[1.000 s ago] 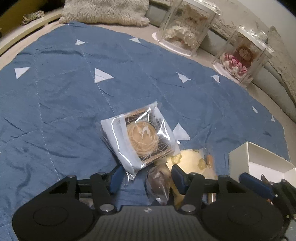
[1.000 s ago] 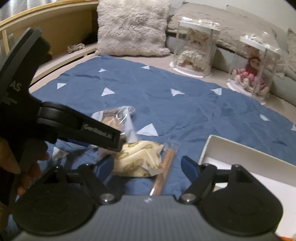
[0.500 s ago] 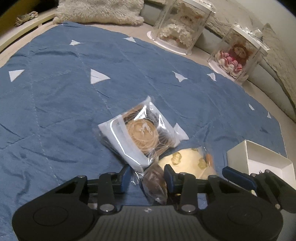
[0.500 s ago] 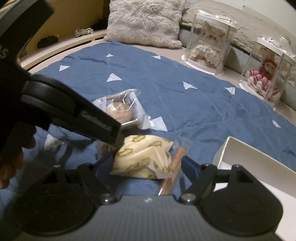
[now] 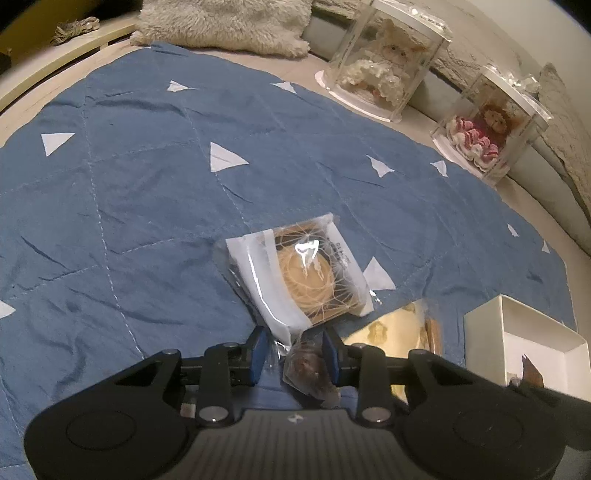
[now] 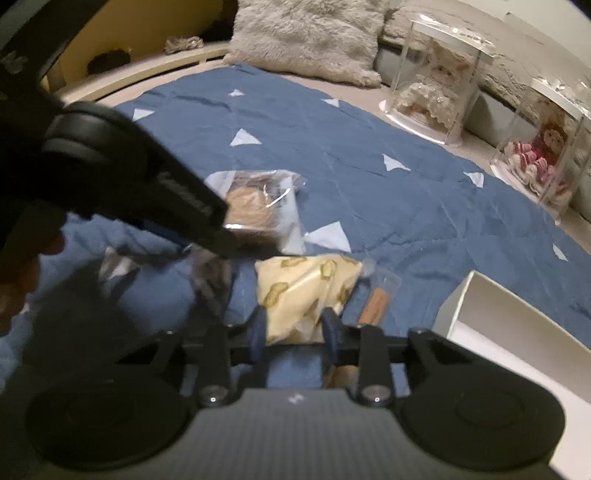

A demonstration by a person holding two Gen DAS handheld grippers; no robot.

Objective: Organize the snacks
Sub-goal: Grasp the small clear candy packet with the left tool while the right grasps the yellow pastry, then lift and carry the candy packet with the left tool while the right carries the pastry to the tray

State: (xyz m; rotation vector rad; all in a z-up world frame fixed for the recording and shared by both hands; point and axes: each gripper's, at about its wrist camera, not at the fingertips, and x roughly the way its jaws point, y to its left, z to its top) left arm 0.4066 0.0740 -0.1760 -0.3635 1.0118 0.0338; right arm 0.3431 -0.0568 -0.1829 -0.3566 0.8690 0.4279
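My left gripper [image 5: 293, 349] is shut on a small brown wrapped snack [image 5: 308, 373], right at the near edge of a clear-wrapped round cookie pack [image 5: 299, 273] on the blue quilt. My right gripper [image 6: 293, 332] is shut on a cream packet with yellow prints [image 6: 304, 291]. A thin brown stick snack in clear wrap [image 6: 373, 306] lies just right of that packet. A white open box [image 6: 517, 332] stands at the right; it also shows in the left wrist view [image 5: 524, 343]. The left gripper's body [image 6: 110, 177] crosses the right wrist view.
A blue quilt with white triangles [image 5: 147, 184] covers the surface. Two clear display cases with dolls [image 5: 384, 62] [image 5: 487, 125] stand at the far right. A furry grey pillow [image 5: 221, 22] lies at the back. A curved wooden rim [image 6: 147, 74] runs along the left.
Both grippers have closed: the left onto the small brown snack, the right onto the cream packet. Both cameras have moved closer to the snacks.
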